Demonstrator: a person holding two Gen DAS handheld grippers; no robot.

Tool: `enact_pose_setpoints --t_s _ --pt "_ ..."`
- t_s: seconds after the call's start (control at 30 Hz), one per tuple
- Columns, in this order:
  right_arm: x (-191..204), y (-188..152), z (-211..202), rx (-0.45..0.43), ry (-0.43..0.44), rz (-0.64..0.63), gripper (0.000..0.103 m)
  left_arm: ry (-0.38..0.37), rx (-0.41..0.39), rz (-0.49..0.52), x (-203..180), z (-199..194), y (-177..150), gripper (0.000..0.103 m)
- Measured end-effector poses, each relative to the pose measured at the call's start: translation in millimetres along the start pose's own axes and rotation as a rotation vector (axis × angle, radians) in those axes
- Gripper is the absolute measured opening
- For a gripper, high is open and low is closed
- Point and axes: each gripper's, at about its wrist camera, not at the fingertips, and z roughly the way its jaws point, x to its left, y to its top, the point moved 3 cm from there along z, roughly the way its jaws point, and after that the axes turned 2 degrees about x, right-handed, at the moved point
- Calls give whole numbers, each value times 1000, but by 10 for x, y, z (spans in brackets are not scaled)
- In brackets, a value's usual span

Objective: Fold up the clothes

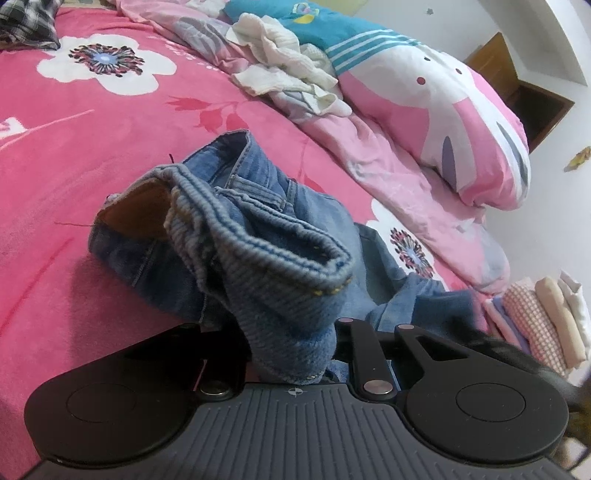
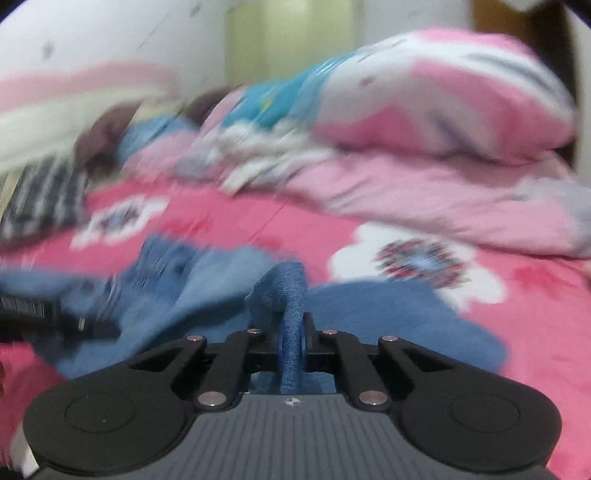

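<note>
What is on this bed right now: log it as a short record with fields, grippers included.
surface: pink floral bedspread
garment in work: blue jeans, bunched, not yet folded flat
left gripper: shut on a thick fold of the jeans
right gripper: shut on a thin fold of the jeans
behind: pink quilt, white crumpled cloth, cartoon pillow
far corner: plaid garment
beside bed: stack of folded clothes
right view: blurred
</note>
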Motion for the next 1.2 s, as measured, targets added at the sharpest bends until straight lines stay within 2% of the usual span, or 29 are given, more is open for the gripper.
enact_pose_setpoints --t_s 0.17,0.33,0.43,0.5,0.6,0.7,0.73,0.77,0.9,1.0,1.1,1.2 --pt "-670 40 -730 -141 -120 177 7 -1 2 2 2 2 6 17" --pt "-1370 -212 -1327 -221 -261 362 7 -9 5 -2 12 -3 6 17" --pt "-1783 -595 -1490 -210 -321 523 7 -16 10 -11 20 -7 10 17" --pt "-2018 -876 -1460 -168 -339 619 7 -18 14 -16 21 -10 13 17" --pt "-2263 -1196 -1301 -91 -326 737 10 -8 28 0 -9 -10 18 18" --pt "-2385 -1327 -1294 -90 -297 845 27 -1 37 7 -25 -13 18 19" --pt "-2397 -1340 -1332 -101 -311 855 41 2 37 6 -25 -17 15 19" --pt "-2408 -1352 -1370 -112 -326 864 48 6 34 8 -32 -26 11 19" --pt "-2415 -1375 -1623 -167 -348 873 48 21 6 35 -109 -112 -2 11" --pt "-2406 -1289 -1871 -203 -368 846 49 -16 -10 68 -176 -288 31 9" --pt "-2330 -1053 -2030 -244 -373 752 49 -57 0 64 -127 -498 44 9" --pt "-2129 -660 -2027 -271 -320 622 49 -83 28 27 16 -664 31 9"
